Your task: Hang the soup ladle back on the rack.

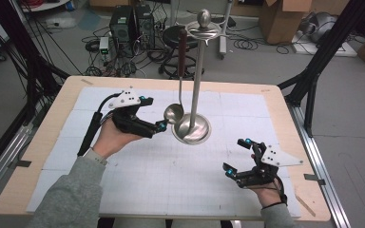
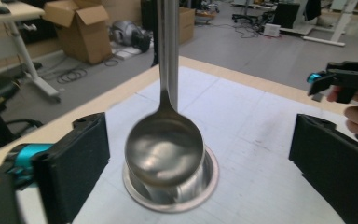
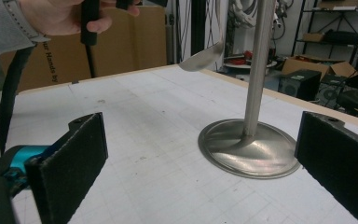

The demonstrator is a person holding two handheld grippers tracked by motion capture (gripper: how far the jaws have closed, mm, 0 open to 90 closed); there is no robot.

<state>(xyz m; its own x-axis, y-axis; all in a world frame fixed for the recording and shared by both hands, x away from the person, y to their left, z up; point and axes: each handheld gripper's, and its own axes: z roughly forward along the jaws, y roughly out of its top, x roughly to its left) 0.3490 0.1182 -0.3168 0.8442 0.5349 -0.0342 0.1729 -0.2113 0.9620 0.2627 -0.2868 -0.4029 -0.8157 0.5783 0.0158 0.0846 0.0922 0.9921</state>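
A metal utensil stand (image 1: 197, 85) rises from a round base (image 1: 200, 135) at the middle of the table. A steel ladle (image 1: 173, 114) with a dark handle hangs from the stand's top ring, its bowl just above the base. My left gripper (image 1: 154, 113) is open and points at the bowl from the left. In the left gripper view the bowl (image 2: 163, 149) hangs ahead between the pads (image 2: 74, 163) without touching them. My right gripper (image 1: 236, 154) rests open near the front right with nothing in it, facing the base (image 3: 251, 149) and the pole (image 3: 258, 70).
A white gridded mat (image 1: 171, 175) covers the wooden table (image 1: 52, 118). Behind the table are a stool (image 1: 176, 35), computer towers (image 1: 130, 23), loose cables and cardboard boxes (image 1: 280, 19). Black frame struts (image 1: 328, 42) stand at both sides.
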